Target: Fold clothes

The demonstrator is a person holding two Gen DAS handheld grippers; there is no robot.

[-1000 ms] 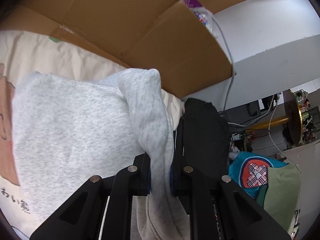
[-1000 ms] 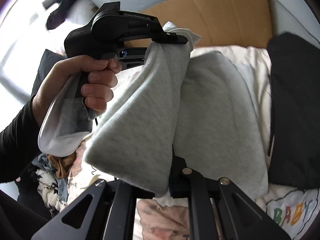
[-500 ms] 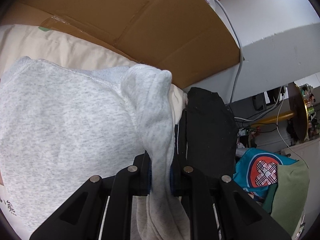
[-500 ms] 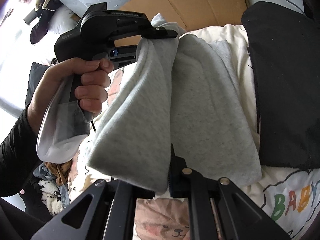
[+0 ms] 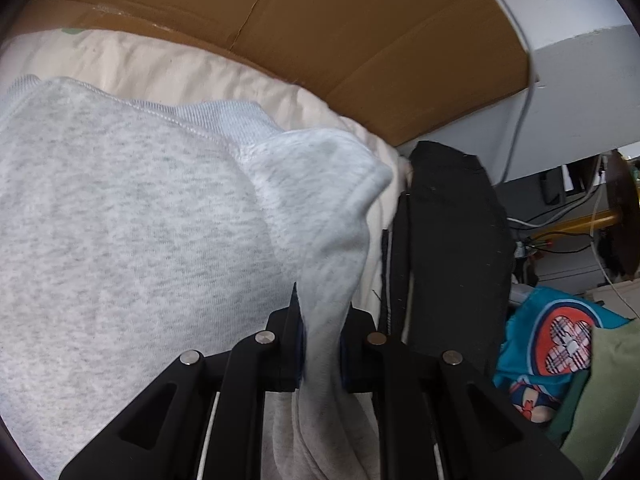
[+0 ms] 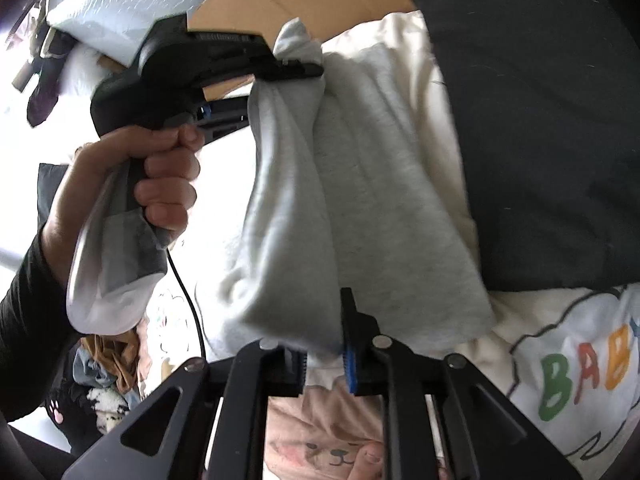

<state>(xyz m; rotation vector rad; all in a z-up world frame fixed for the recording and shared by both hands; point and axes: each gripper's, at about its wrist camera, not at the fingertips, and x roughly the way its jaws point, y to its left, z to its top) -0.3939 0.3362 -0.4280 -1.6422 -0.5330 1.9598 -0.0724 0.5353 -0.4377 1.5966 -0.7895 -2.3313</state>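
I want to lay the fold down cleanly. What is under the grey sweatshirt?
Under the grey sweatshirt lies a cream printed bedsheet, showing past its edges; a black garment lies beside it. Whatever is beneath its middle is covered.

Left gripper and right gripper both have jaws clamped closed.

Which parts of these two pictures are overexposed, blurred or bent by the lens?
Right wrist view: the bright area at left is blown out white; the grey sweatshirt and hand look slightly motion-blurred. Left wrist view: even light, cardboard edges curved by fisheye, corners black.
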